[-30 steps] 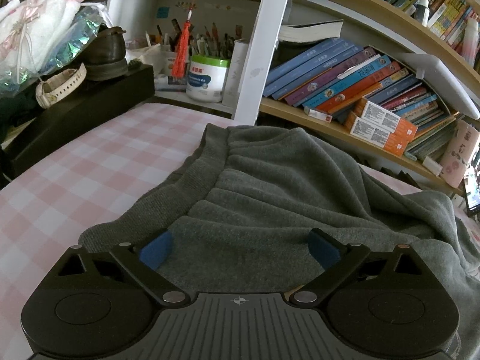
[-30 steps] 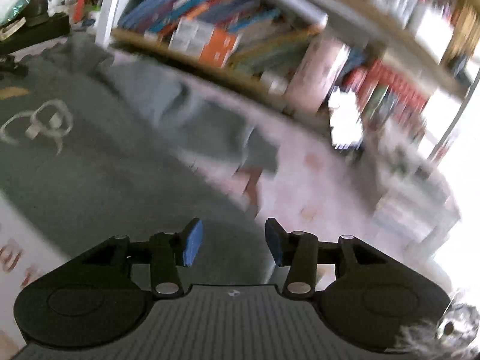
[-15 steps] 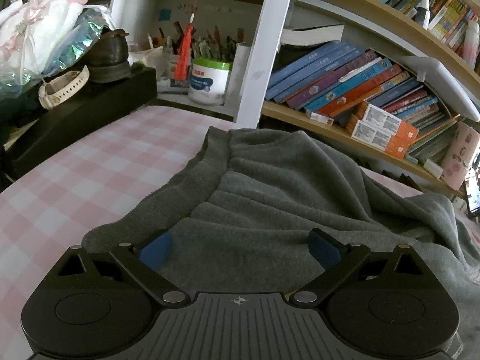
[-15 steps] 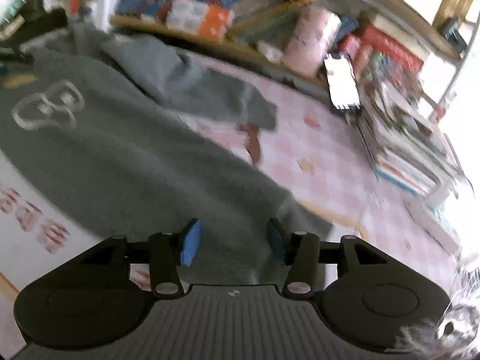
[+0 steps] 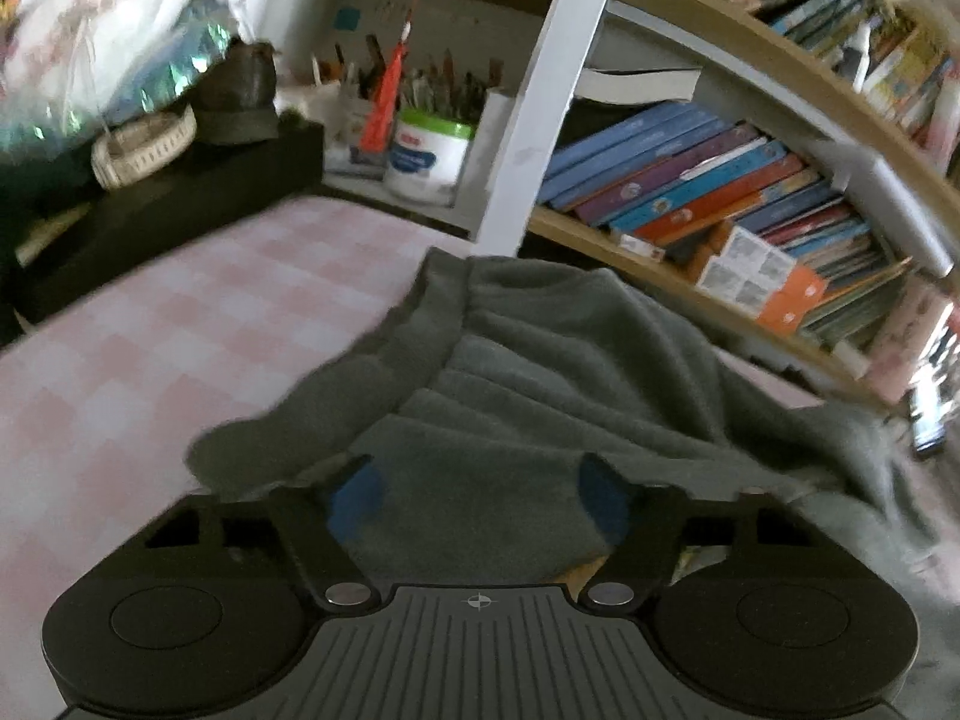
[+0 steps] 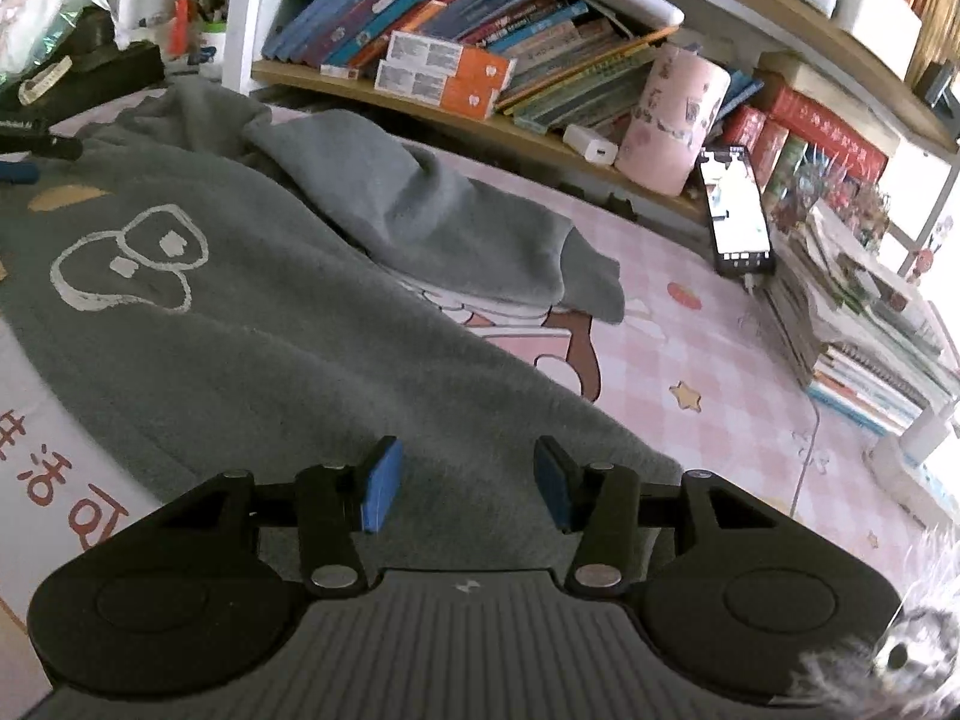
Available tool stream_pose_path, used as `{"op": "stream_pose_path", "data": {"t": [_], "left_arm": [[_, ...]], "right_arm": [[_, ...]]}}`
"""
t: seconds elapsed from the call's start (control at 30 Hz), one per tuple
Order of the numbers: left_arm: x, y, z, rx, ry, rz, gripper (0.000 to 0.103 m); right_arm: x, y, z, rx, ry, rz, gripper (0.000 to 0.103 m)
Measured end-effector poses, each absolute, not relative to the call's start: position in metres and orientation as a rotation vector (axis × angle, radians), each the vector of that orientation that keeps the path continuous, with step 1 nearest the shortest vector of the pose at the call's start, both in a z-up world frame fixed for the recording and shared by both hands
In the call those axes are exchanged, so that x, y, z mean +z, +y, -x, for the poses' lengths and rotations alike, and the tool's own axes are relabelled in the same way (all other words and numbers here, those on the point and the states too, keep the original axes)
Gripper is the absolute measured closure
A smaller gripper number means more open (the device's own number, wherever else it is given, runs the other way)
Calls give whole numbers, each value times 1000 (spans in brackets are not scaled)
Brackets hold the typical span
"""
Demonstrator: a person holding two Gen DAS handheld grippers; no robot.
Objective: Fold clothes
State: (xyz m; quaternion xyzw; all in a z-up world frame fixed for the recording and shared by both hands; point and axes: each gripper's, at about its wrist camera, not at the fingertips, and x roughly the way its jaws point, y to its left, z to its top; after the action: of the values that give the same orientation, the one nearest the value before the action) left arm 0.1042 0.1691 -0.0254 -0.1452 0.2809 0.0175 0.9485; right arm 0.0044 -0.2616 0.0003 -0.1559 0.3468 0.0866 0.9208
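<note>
Change since earlier frame: left gripper jaws just closing from wide to middling, grey sweatshirt fabric bunched between pads; firm pinch not confirmable. Right gripper shifted across garment; now over its near edge, jaws part-open, gripping nothing. Sweatshirt spread on pink checked table, sleeve lying outward. Judgement: first fold about to begin.

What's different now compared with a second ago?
The left hand-held gripper has just been closing its jaws over a bunched part of the grey sweatshirt; fabric lies between the blue pads, though a firm pinch isn't clear. The right hand-held gripper has swung across the sweatshirt towards its near edge, jaws open above it. The sweatshirt still lies spread on the pink checked cloth.
</note>
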Motion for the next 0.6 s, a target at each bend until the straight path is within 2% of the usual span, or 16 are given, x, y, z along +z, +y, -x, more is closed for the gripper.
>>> {"op": "stream_pose_path", "data": {"t": [0.03,0.07,0.13,0.2,0.6], "left_arm": [[-26,169,-104,58,571,278,52],[-26,169,-104,81,571,263,66],[-26,176,-103,125,566,275,72],[-27,185,-102,154,564,298,84],[-23,193,-95,168,502,338,84]], "right_arm": [[-1,-261,-5,178,717,318,57],[-2,-261,-5,177,720,316,57],[-4,-260,-4,182,721,309,57],[-6,-258,-4,188,720,304,57],[-11,-262,-1,221,698,194,56]]}}
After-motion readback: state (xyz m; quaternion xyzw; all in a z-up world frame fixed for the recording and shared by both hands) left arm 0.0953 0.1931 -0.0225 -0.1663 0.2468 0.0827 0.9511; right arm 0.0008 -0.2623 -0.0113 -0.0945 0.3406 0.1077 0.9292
